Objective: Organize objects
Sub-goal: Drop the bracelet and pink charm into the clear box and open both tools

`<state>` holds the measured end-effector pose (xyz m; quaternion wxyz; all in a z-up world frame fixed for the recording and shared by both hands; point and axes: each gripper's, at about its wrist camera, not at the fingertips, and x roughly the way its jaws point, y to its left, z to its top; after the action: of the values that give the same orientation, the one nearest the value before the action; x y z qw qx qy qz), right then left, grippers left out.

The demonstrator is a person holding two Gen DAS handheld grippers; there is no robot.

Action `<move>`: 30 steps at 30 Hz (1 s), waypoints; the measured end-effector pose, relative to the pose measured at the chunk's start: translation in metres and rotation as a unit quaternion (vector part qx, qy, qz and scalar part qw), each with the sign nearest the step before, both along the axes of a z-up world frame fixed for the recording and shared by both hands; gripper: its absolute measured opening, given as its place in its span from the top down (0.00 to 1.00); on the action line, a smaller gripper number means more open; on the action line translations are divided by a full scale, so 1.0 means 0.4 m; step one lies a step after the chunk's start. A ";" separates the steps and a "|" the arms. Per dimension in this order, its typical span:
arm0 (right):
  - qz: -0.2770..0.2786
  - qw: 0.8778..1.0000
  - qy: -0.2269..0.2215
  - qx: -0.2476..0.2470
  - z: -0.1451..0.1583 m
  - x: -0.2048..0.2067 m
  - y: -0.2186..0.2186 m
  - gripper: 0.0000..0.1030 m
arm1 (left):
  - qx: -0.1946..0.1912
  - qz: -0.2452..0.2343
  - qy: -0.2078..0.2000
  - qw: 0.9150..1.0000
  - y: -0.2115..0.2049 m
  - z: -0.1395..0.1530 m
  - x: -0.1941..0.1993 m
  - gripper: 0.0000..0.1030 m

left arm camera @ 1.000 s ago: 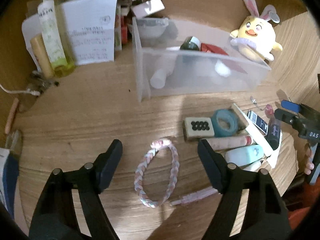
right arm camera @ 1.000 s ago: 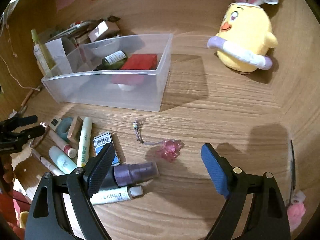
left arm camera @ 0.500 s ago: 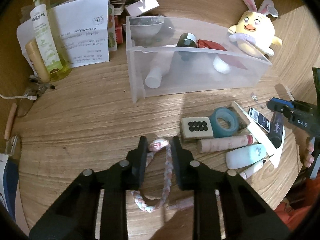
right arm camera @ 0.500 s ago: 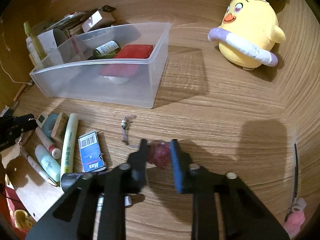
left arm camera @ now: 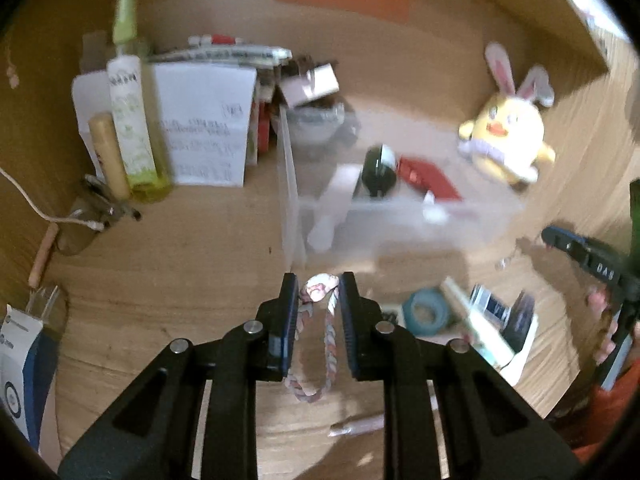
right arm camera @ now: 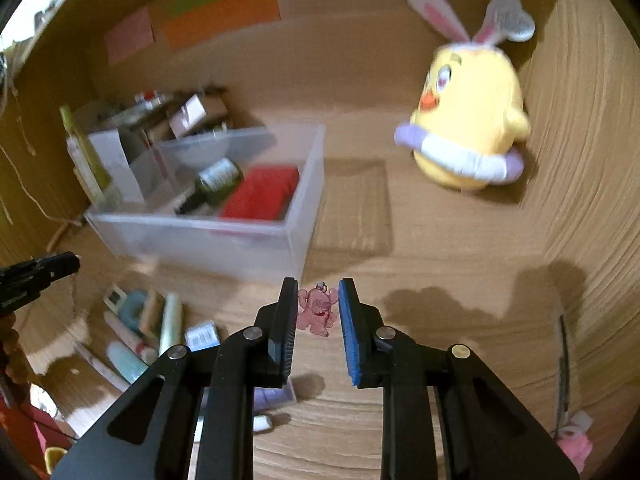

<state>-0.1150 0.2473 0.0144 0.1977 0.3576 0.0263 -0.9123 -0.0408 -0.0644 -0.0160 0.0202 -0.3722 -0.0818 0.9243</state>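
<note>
My left gripper is shut on a braided pink-and-white bracelet, which hangs squeezed between the pads above the wooden desk. My right gripper is shut on a small translucent pink charm, also lifted off the desk. A clear plastic bin stands just beyond both grippers; it holds a dark green bottle, a red box and a white tube. In the left wrist view the right gripper shows at the right edge.
Loose items lie near the bin: a teal tape roll, tubes, a small blue box. A yellow plush chick sits at the back right. A tall green bottle and papers stand at the back left.
Both grippers went from wide open to shut, the left on the bracelet and the right on the pink charm. Both then rose, lifting the items off the desk.
</note>
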 end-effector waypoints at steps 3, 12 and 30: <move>0.005 1.000 0.021 -0.010 0.041 0.005 -0.010 0.82 | 0.006 0.006 0.022 1.000 -0.005 0.034 -0.001 0.80; 0.027 0.995 0.081 -0.049 0.158 -0.008 -0.051 0.82 | 0.007 0.001 0.081 0.997 0.004 0.143 -0.019 0.80; 0.102 0.992 0.067 -0.044 0.167 -0.102 -0.250 0.82 | -0.008 -0.019 0.068 0.997 0.072 0.156 -0.226 0.80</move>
<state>-0.1558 0.1473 0.0811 0.3028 0.2817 0.0354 -0.9098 -0.1311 -0.0356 0.0462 0.0403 -0.3104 -0.0657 0.9475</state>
